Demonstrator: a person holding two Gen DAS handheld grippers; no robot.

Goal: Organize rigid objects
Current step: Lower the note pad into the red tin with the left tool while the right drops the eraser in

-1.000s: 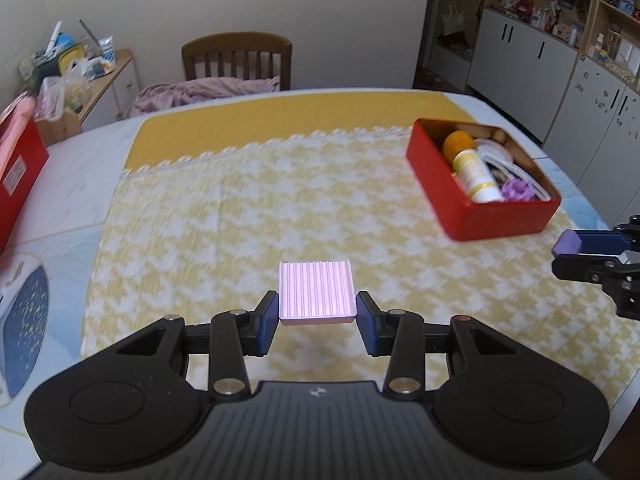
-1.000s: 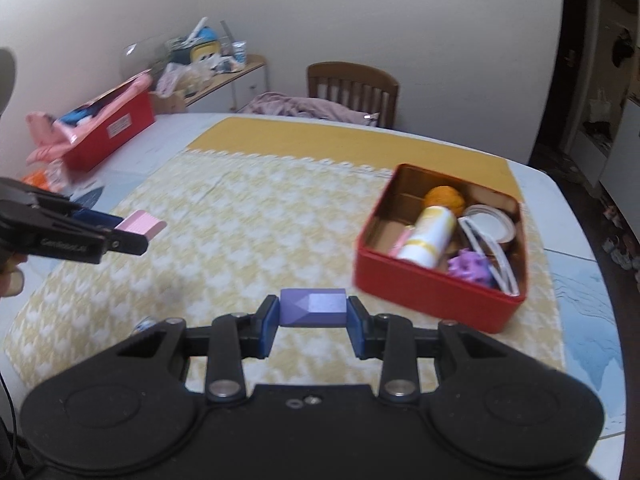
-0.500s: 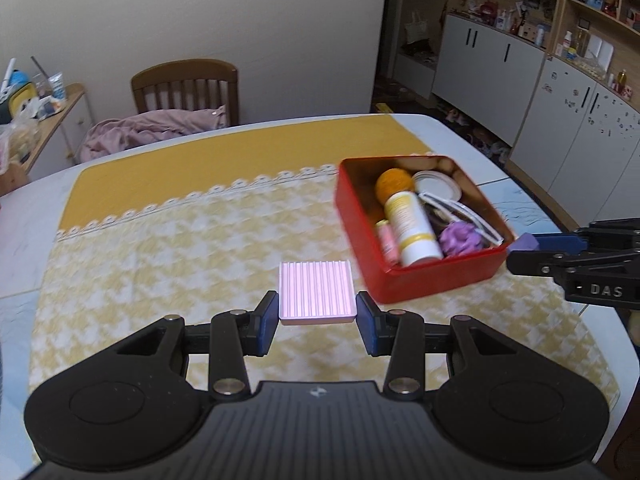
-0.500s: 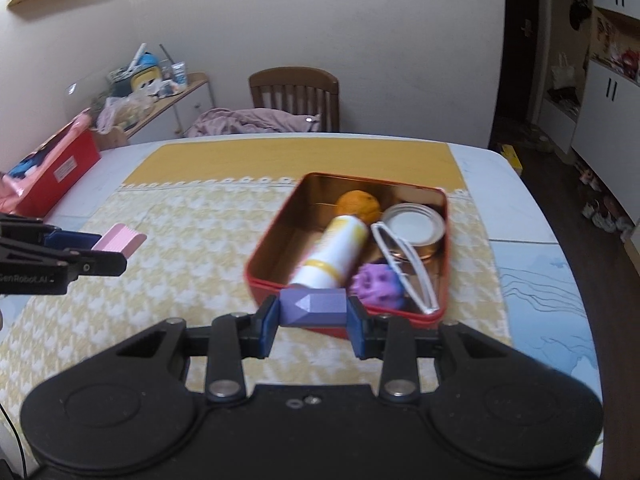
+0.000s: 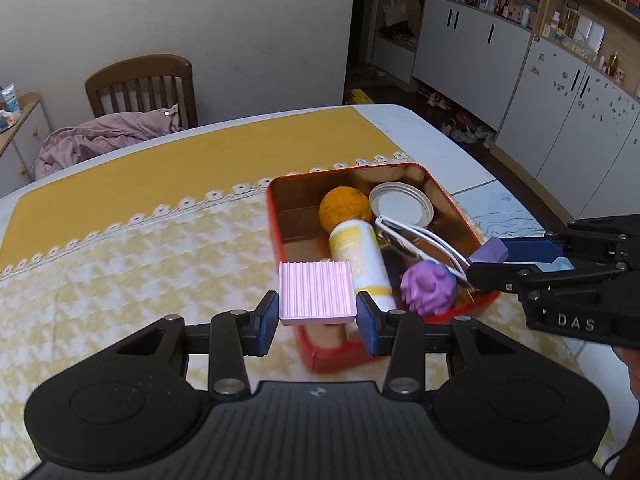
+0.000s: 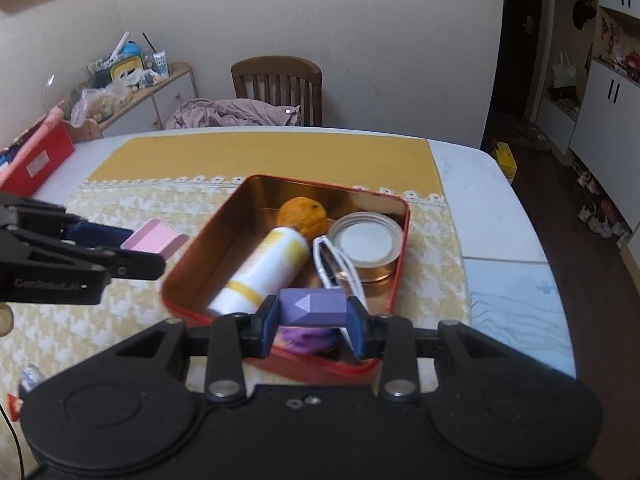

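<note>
I have both tongs loaded over the red tin. The left tongs are clamped on the pink ribbed block, which hangs above the tin's near left corner. The right tongs are clamped on the purple block, which sits above the near edge, over the purple ball.

My worries from here:

1. The tin is crowded. A bottle lies on its side, with glasses, a lid and an orange ball around it. If I let the purple block go where it is, I judge it lands on the purple ball or the glasses and may roll or bounce out.
2. The pink block overlaps the wall in the left view. Released too early, it could catch the rim and tip onto the table.
3. My 2 tongs are close together at the near edge, so they could knock each other if both go in at once.

The pink block is held flat, its ribs running away from me toward the tin; it looks nearly square, so I cannot name a long axis. The purple block's long axis lies crosswise, spanning from pad to pad, with an arrow-like facet pointing left in the right view.
</note>
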